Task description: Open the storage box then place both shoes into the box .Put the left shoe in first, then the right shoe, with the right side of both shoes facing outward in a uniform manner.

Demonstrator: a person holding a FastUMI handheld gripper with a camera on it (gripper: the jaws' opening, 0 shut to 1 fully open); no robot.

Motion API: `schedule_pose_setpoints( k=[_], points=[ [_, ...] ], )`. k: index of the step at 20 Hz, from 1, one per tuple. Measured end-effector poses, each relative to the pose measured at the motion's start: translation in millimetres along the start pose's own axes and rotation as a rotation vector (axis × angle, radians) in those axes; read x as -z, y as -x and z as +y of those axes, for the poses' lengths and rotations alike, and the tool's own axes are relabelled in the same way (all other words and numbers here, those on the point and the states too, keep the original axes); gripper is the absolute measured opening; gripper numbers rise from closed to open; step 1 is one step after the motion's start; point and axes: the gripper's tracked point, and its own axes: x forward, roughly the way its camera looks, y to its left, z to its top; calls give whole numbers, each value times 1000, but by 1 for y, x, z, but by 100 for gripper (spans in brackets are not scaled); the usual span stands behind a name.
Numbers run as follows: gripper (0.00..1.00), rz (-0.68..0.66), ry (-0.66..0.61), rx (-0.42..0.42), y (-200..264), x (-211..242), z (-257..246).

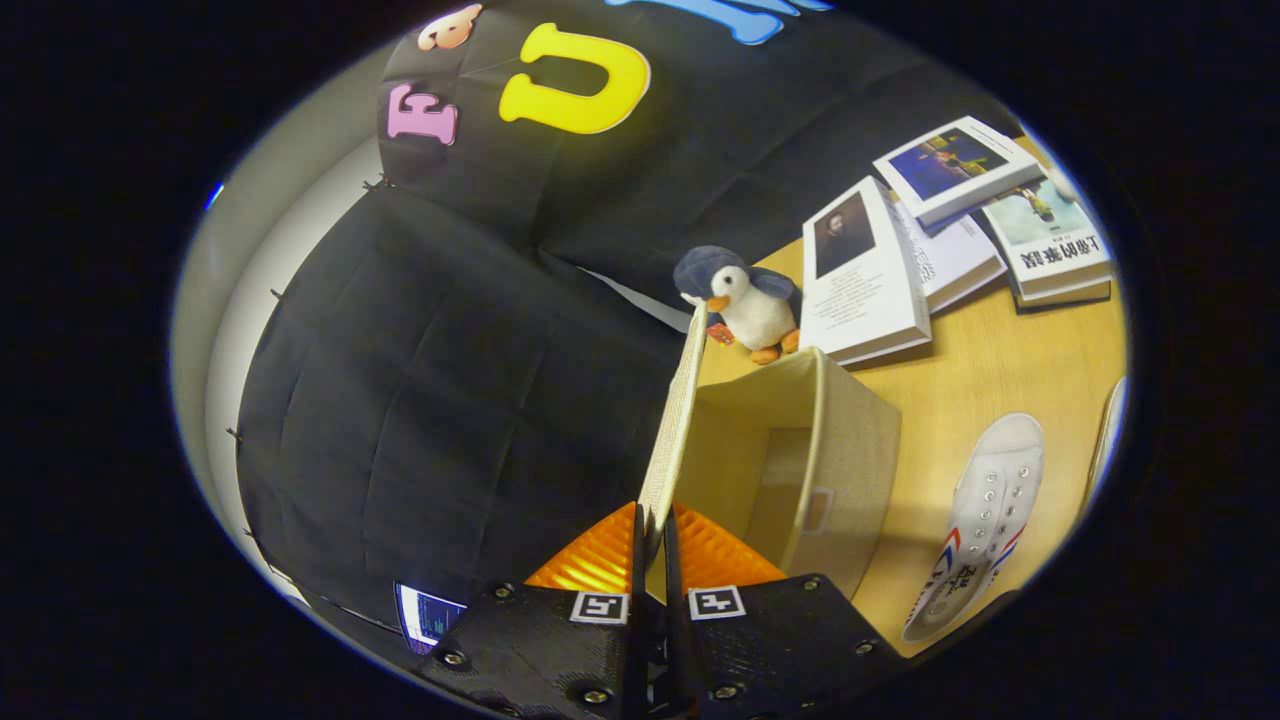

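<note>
The gripper (pixel 650 530) is pinching the lid (pixel 672 420) of the box (pixel 800 460): both fingers are pressed nearly together on its near edge, and the lid rises edge-on from between them, lifted well up so the box stands open. The box sits just ahead and to the right of the jaws, its inside bare as far as it can be seen. One shoe (pixel 975 520), white with laces up, lies on the table (pixel 970 370) to the right of the box, near but apart from it; a pale sliver (pixel 1105 440) beyond that may be the second shoe, too little shows to be sure. A toy penguin (pixel 745 300) stands just past the lid's far tip, with books (pixel 900 260) further right

Risks, as I judge them: the grip is only on a thin edge, so the lid could slip out and drop shut. If it is let go before it passes upright, it may fall back over the opening. Swinging it further could knock the penguin. A pull on the lid might also drag or tip the light fabric box. Which shoe is the left cannot be told here, so the order could go wrong
</note>
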Motion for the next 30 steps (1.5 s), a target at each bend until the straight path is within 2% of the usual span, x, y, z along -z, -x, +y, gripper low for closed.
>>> schedule_pose_setpoints(
  k=[3, 8, 13, 14, 15, 19, 20, 24, 25, 27, 28, 30],
  points=[
    [8, 11, 22, -37, -21, -8, 41],
    [9, 67, 25, -118, -81, -6, 107],
    [11, 133, 80, -128, -152, 21, 139],
    [26, 160, 93, -123, -165, 27, 141],
    [26, 180, 106, -114, -177, 34, 142],
    [40, 231, 131, -88, -206, 55, 147],
    [47, 240, 132, -80, -209, 58, 145],
    [47, 238, 140, -54, -200, 54, 143],
    [51, 229, 137, -65, -192, 49, 141],
    [86, 216, 147, -30, -175, 42, 119],
    [96, 209, 152, -14, -167, 40, 112],
    [96, 194, 148, 11, -150, 31, 102]
  ],
)
